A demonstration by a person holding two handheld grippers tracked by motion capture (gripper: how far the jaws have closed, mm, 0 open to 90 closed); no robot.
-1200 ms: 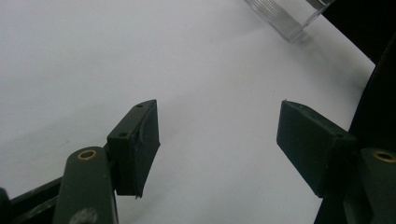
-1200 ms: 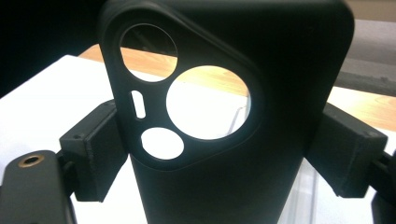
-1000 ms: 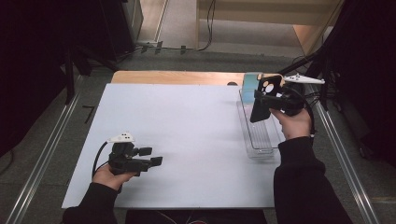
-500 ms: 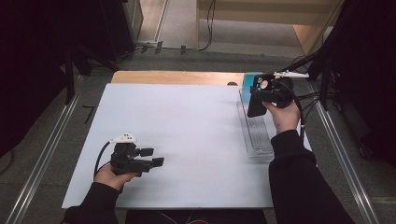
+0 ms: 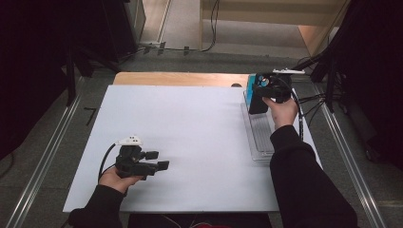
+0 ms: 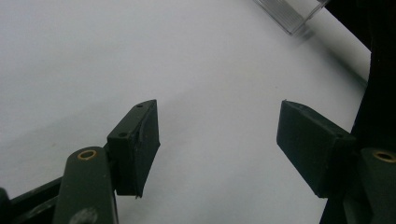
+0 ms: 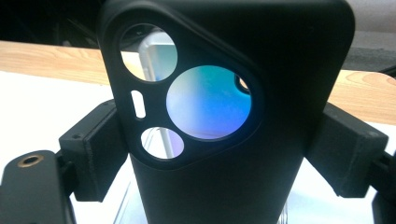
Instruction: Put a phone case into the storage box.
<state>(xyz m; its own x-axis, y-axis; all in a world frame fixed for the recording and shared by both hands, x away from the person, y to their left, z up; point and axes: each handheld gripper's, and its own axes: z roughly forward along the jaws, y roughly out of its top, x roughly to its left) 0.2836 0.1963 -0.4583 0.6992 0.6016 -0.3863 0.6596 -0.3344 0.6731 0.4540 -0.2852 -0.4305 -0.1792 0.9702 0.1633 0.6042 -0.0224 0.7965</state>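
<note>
My right gripper (image 7: 224, 158) pinches a matte black phone case (image 7: 224, 93) with round camera cutouts; my left gripper (image 6: 217, 140) rests spread.

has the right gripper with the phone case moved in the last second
Yes. The right gripper, shut on the black phone case, has moved toward the far end of the clear tray, near the table's wooden far edge.

Your high view looks forward and down from above your side of the white tabletop (image 5: 190, 133), taking in its whole spread. The left gripper view rides low over that same surface, looking between its parted tongs (image 6: 219, 140) toward the corner of the clear tray (image 6: 292, 14) — shared with the high view. The right gripper view sits very close to a black phone case (image 7: 224, 112), facing the tabletop's far wooden edge (image 7: 46, 58).
</note>
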